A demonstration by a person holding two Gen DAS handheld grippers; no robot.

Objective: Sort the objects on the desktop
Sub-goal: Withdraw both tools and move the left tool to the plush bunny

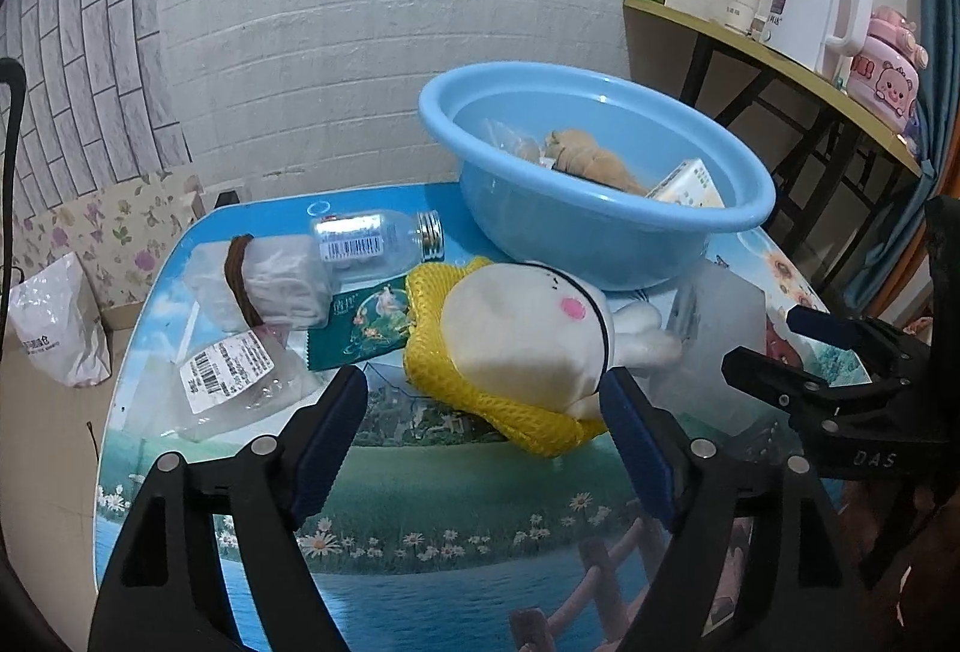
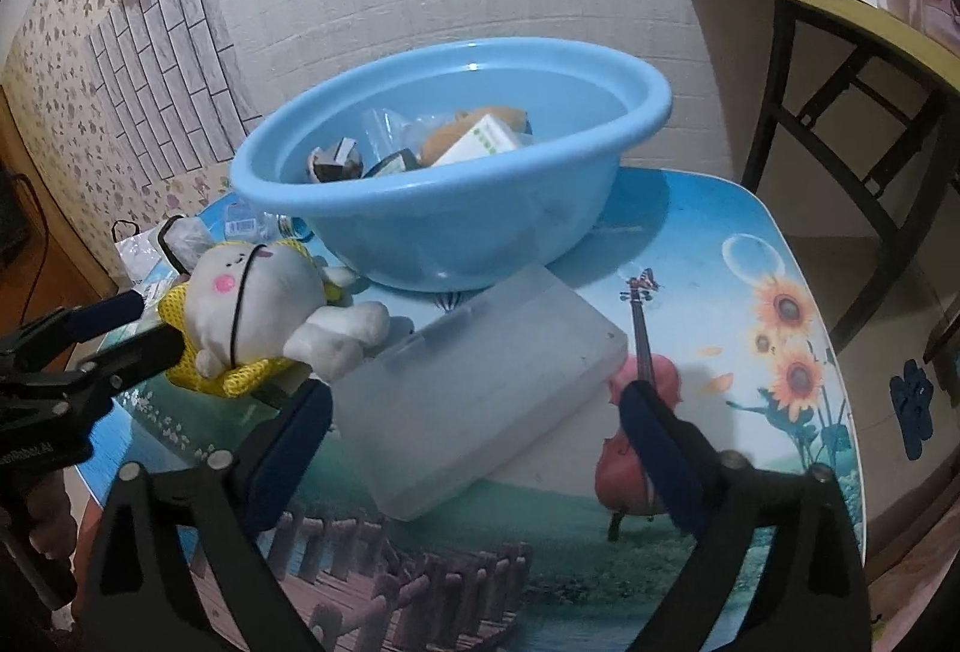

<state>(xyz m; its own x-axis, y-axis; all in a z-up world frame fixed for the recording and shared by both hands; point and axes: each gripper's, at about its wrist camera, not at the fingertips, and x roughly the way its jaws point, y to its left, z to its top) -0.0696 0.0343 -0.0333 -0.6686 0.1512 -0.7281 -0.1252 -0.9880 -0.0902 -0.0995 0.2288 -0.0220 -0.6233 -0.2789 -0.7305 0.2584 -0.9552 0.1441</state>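
Left wrist view: left tool (image 1: 483,382) gapes, released, around the plush rabbit (image 1: 528,346) lying on the surface (image 1: 456,478) beside the blue basin (image 1: 600,208). Right tool (image 2: 474,412), also released, straddles the frosted box (image 2: 474,388); closing skewed could shove it away.

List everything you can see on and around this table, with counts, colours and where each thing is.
Round plastic basin: one, light blue, back of table, holding several items.
Plush rabbit in yellow mesh: one, white, lying before the basin.
Translucent flat plastic box: one, frosted, right of the rabbit.
Clear bottle with metal cap: one, lying on its side, left.
Green sachet: one, beside the rabbit.
White electric kettle: one, side shelf.
Left gripper: black, blue pads, open.
Right gripper: same, open.
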